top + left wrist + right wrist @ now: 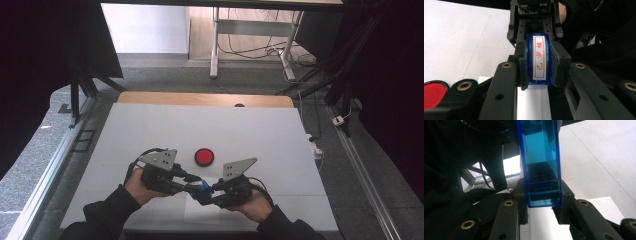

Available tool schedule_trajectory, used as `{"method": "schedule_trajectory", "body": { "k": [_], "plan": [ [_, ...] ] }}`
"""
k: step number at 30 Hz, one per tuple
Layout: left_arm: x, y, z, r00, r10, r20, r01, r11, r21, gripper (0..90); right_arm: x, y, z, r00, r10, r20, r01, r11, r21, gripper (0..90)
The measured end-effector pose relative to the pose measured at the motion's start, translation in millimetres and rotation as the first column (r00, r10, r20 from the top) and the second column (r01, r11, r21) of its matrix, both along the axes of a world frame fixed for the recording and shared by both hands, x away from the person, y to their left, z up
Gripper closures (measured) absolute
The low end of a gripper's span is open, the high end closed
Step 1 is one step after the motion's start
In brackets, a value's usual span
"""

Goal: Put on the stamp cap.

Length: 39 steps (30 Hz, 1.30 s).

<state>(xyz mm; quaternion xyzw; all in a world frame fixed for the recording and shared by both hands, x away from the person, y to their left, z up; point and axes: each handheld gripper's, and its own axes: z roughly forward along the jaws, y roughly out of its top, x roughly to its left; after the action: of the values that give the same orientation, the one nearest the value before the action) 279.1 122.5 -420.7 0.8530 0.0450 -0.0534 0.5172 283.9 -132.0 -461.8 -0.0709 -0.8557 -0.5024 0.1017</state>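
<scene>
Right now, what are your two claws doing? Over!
Left gripper and right gripper both shut on the blue stamp, held between them above the table. Red ink pad sits just beyond, untouched. Nothing in the way.

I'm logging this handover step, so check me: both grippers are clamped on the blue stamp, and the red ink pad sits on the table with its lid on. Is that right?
One thing is off: the red ink pad is open, its red face bare in the high view, with no lid on it. The rest holds: the left gripper and the right gripper are both shut on the blue stamp, as each gripper view shows.
</scene>
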Motion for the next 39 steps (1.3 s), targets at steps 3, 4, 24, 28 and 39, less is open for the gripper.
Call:
{"method": "schedule_trajectory", "body": {
  "k": [3, 4, 24, 28, 39],
  "plan": [
    [1.3, 1.3, -1.6, 0.9997, -0.012, -0.021, 0.012, 0.9996, -0.027, 70.5, -1.5, 0.2, 2.3, 0.9998, 0.012, 0.015, -0.013, 0.9999, 0.006, 68.4],
    [1.4, 1.9, -2.0, 0.9996, -0.014, -0.025, 0.013, 0.9992, -0.038, 70.5, -2.0, 0.2, 3.2, 0.9996, 0.015, 0.023, -0.015, 0.9999, 0.007, 68.4],
    [3.8, -0.5, -4.7, 0.9980, -0.009, -0.062, 0.007, 0.9995, -0.031, 70.4, -4.1, -0.3, 3.9, 0.9978, 0.015, 0.064, -0.016, 0.9998, 0.013, 66.8],
    [2.8, -0.5, -2.3, 0.9988, 0.008, -0.048, -0.009, 0.9998, -0.019, 70.4, -4.4, -0.6, 3.1, 0.9974, -0.018, 0.070, 0.017, 0.9998, 0.010, 61.3],
    [1.8, 2.5, 2.3, 0.9986, 0.043, -0.032, -0.043, 0.9990, -0.010, 70.4, -4.5, -2.9, 2.8, 0.9945, -0.071, 0.077, 0.071, 0.9975, 0.003, 50.3]
  ]
}}
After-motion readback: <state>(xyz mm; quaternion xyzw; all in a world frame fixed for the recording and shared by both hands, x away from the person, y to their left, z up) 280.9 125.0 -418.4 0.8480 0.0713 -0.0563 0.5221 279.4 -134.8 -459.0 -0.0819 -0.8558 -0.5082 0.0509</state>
